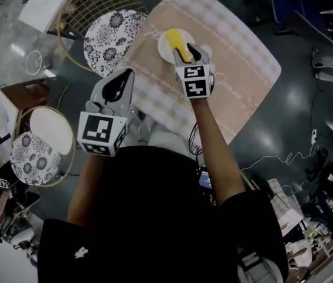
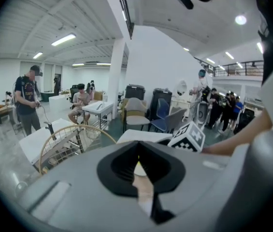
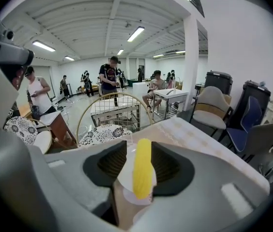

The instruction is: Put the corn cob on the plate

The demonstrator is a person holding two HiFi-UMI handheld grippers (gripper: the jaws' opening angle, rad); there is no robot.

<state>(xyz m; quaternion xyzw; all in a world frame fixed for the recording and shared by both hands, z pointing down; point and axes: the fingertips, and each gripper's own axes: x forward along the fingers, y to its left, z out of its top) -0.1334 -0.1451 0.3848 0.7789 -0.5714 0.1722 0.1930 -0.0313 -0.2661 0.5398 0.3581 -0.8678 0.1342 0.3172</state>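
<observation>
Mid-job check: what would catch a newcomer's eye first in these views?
The yellow corn cob stands out first, lying on the small white plate on the checked tablecloth. The right tool hovers just above it, jaws apart and gripping nothing. The left tool hangs shut by the cloth's left edge.

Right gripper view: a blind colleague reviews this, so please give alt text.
A yellow corn cob lies on a white plate on a checked cloth, framed between the open tongs, untouched. People and chairs fill the hall behind.
</observation>
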